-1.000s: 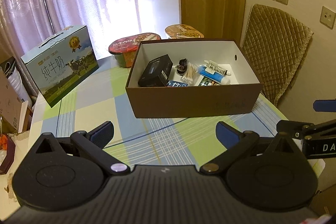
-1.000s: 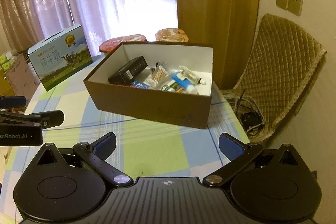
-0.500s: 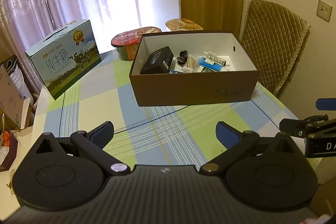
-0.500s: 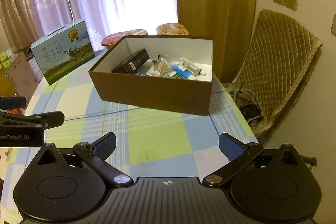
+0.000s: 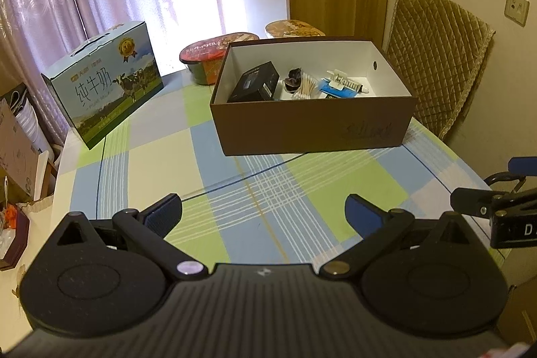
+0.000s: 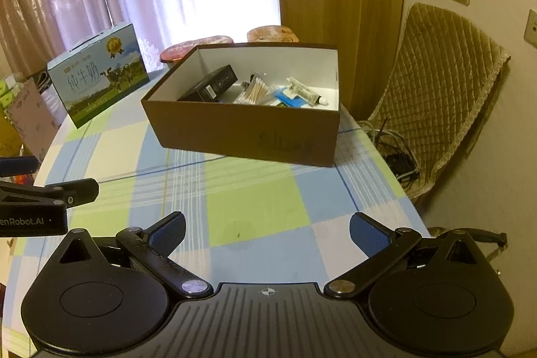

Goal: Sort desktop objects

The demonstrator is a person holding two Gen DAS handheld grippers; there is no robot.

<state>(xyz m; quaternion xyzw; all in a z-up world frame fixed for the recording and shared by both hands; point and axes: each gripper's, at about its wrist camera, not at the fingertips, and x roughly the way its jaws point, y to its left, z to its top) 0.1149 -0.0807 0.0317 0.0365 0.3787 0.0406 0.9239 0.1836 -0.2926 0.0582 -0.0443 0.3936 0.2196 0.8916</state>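
left wrist view: left gripper and right gripper, both spread wide and empty, hang over the checked tablecloth.
small items, including a black case and cotton swabs, lie in the brown box; sorting looks finished or paused, and any next move calls for a fresh target.

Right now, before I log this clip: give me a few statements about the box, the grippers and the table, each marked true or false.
1. The left gripper holds the black box. False: it is open and empty, and the black box lies in the brown box.
2. The right gripper is open. True.
3. The brown box has its lid on. False: it is open on top.
4. Cotton swabs lie inside the brown box. True.
5. The milk carton stands inside the brown box. False: it stands on the table, apart.
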